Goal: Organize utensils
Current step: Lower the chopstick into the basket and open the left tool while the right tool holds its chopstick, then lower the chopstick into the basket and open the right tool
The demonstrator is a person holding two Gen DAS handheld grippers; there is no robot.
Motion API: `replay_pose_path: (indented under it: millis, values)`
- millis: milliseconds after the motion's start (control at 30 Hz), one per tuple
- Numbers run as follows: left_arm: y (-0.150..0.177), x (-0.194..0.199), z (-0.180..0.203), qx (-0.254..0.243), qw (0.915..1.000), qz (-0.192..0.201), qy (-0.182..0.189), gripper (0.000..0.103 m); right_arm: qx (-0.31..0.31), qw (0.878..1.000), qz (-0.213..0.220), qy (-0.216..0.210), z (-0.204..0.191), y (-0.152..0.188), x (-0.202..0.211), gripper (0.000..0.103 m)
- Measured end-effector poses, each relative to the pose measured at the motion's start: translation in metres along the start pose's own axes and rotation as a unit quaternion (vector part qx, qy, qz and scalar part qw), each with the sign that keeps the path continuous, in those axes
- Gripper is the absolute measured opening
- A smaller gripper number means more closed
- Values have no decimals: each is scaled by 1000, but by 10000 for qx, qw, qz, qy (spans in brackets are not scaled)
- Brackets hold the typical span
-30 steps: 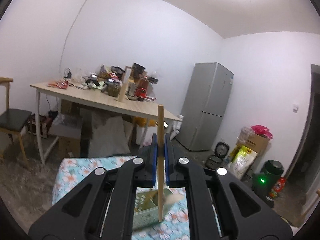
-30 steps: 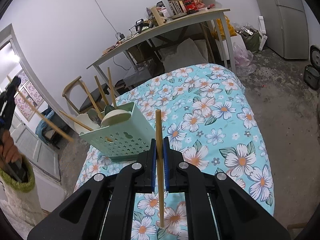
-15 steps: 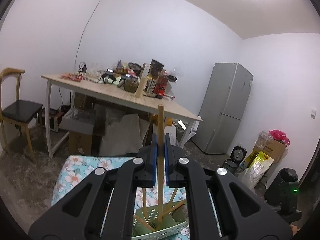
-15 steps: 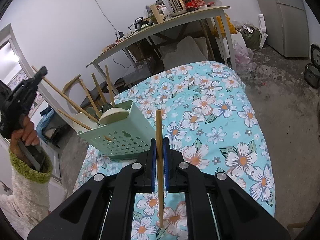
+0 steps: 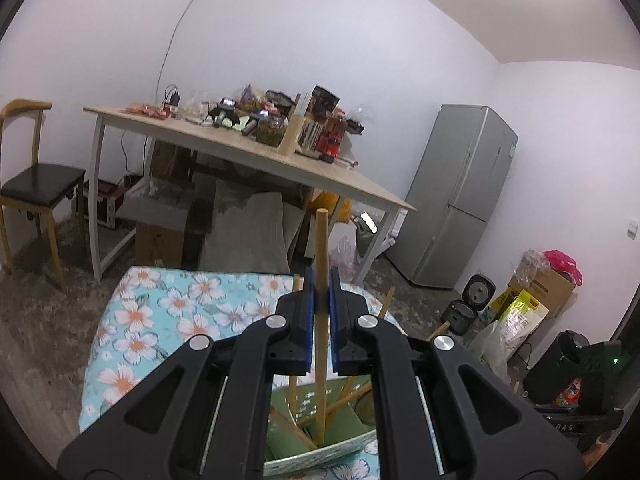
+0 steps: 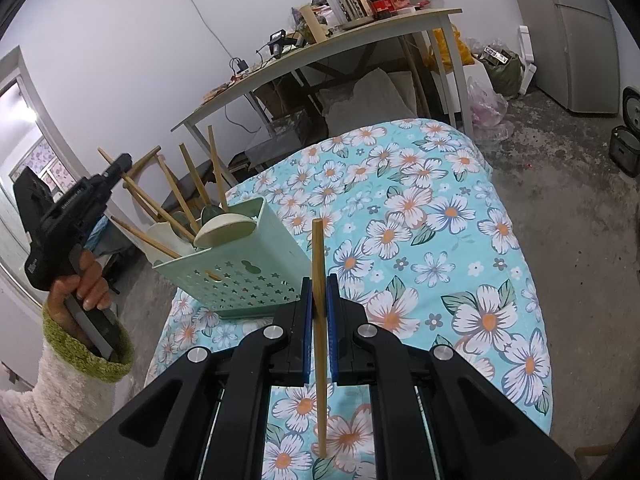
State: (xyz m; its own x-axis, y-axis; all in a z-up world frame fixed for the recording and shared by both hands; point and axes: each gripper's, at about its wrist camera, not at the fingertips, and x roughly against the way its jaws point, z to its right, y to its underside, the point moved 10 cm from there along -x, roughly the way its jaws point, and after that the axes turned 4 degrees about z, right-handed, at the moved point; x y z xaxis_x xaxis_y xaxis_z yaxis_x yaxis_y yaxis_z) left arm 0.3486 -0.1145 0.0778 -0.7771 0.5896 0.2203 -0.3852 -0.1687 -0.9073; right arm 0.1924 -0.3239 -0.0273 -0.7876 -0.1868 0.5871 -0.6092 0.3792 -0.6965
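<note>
A mint-green perforated utensil basket (image 6: 236,276) stands on the floral cloth and holds several wooden chopsticks and a pale spoon (image 6: 224,228). My left gripper (image 5: 321,296) is shut on a wooden chopstick (image 5: 321,248) held upright, its lower end down inside the basket (image 5: 320,452). From the right wrist view that left gripper (image 6: 116,168) hangs above the basket's left side, held by a hand in a cream sleeve. My right gripper (image 6: 319,296) is shut on another wooden chopstick (image 6: 318,248), upright over the cloth just right of the basket.
The bed-like surface with the turquoise floral cloth (image 6: 420,208) fills the middle. Behind it stands a cluttered wooden table (image 5: 248,152), a wooden chair (image 5: 32,184) at left and a grey fridge (image 5: 460,200) at right. Bags and boxes lie on the concrete floor.
My left gripper has come down toward the basket, and its chopstick's lower end now reaches into a compartment. The right gripper and its chopstick have stayed still.
</note>
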Motion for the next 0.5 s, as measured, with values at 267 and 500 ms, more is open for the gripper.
replay_pose_path:
  millis: [267, 500]
  values:
    - [23, -6, -6, 222, 9988, -384, 183, 9, 25, 10000, -30, -6, -2, 1, -3, 7]
    - [17, 9, 1, 165, 9993, -218, 251, 49, 80, 10000, -35, -14, -6, 1, -3, 7]
